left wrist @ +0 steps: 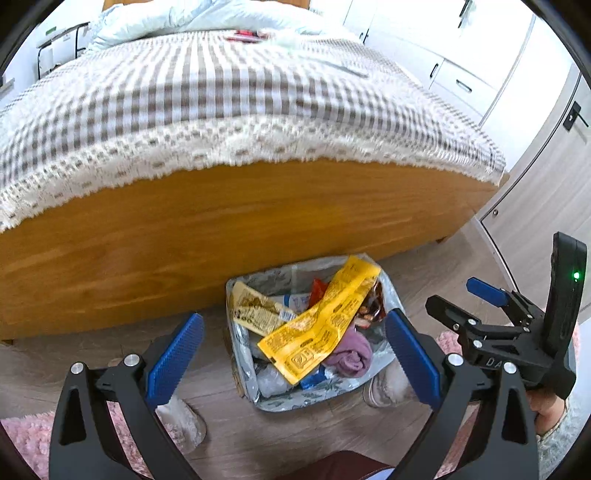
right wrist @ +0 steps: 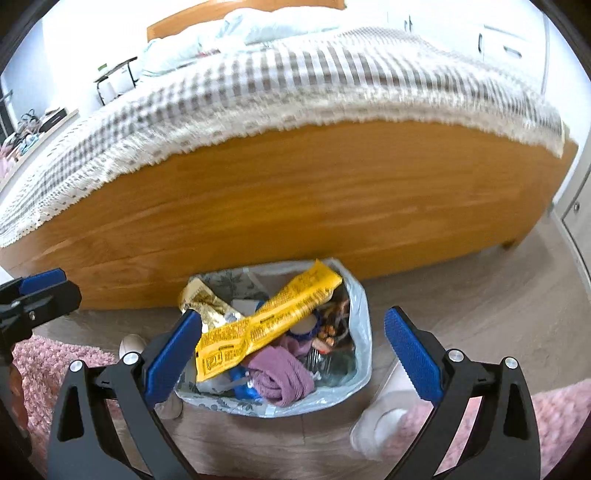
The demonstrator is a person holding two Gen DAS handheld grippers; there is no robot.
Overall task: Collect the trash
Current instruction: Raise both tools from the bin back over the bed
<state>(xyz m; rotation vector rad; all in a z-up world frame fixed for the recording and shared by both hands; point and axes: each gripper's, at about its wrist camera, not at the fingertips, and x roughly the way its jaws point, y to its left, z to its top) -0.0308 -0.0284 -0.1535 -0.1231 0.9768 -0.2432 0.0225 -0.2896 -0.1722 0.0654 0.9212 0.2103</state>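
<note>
A clear plastic trash bag [left wrist: 376,363] [right wrist: 364,332] stands open on the floor against the bed's wooden footboard. A long yellow wrapper [left wrist: 321,326] [right wrist: 266,325] lies across its top, over a gold wrapper [left wrist: 255,306] [right wrist: 207,306], a purple cloth [left wrist: 351,354] [right wrist: 284,373] and other packets. My left gripper [left wrist: 295,332] hovers above the bag, open and empty. My right gripper [right wrist: 293,328] is open and empty too, also above the bag; in the left wrist view it shows at the right [left wrist: 458,295]. The left gripper appears at the left edge of the right wrist view [right wrist: 40,286].
The bed [left wrist: 221,229] with a checked, lace-edged cover [left wrist: 221,99] fills the far side; red items [left wrist: 245,35] lie on it near the pillows. White wardrobes [left wrist: 461,55] stand at right. Pink rugs [right wrist: 55,365] and slippered feet [right wrist: 380,417] flank the bag.
</note>
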